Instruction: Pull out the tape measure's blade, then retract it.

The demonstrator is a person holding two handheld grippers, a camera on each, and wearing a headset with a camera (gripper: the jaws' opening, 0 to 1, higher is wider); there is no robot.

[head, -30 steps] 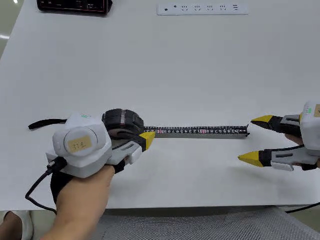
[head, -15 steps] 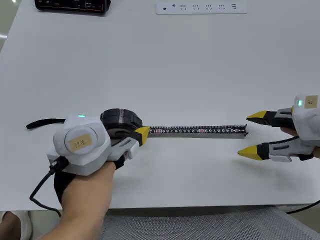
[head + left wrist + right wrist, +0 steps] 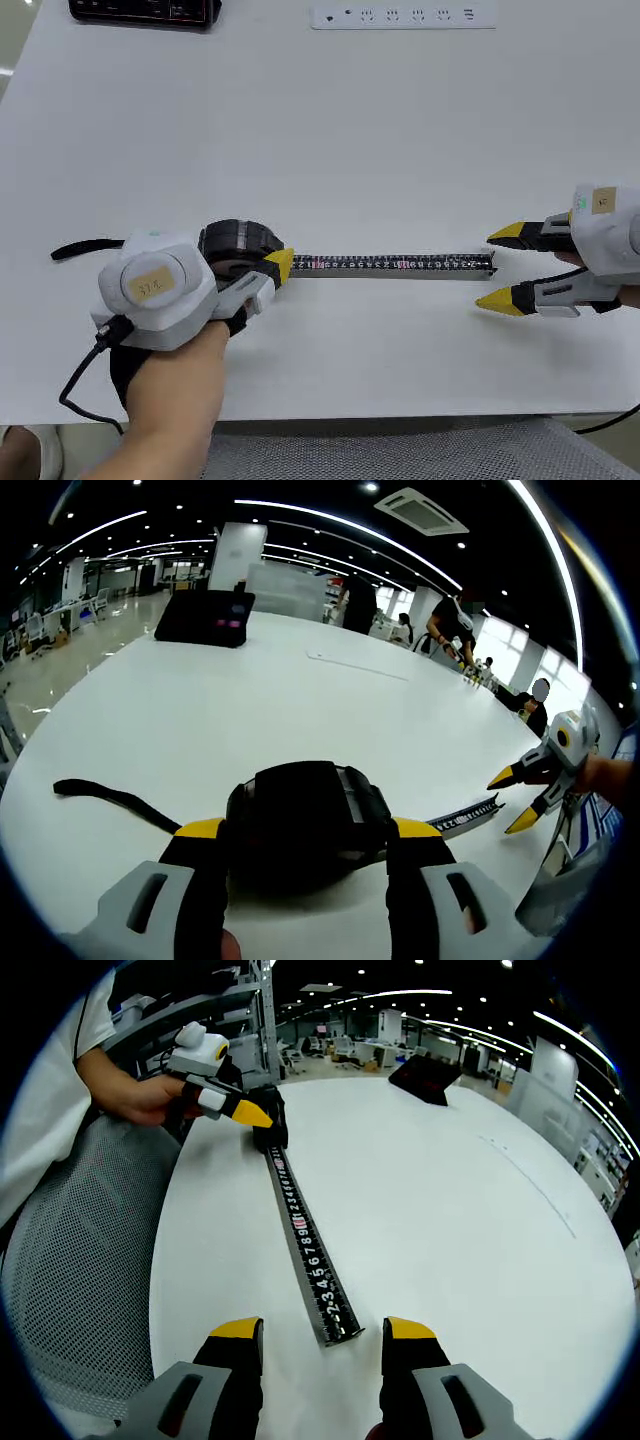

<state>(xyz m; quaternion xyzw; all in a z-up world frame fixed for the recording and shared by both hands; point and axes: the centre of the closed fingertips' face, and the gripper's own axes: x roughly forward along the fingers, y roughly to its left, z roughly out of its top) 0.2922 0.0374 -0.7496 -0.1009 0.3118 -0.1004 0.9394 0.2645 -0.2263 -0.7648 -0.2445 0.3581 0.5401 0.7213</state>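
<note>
On the left, a black strap (image 3: 88, 246) trails across the white counter (image 3: 330, 130) from the tape measure (image 3: 238, 242). My left gripper (image 3: 310, 830) is clamped on its black case, one yellow-tipped jaw on each side, holding it on the counter at the near left. The blade (image 3: 395, 263) runs out of the case to the right and lies flat on the counter, numbers up. Its free end sits between the jaws of my right gripper (image 3: 499, 269), which are spread wide and touch nothing. Along the far edge I see a black device (image 3: 145, 10) and, right of it, a power strip (image 3: 403, 15).
</note>
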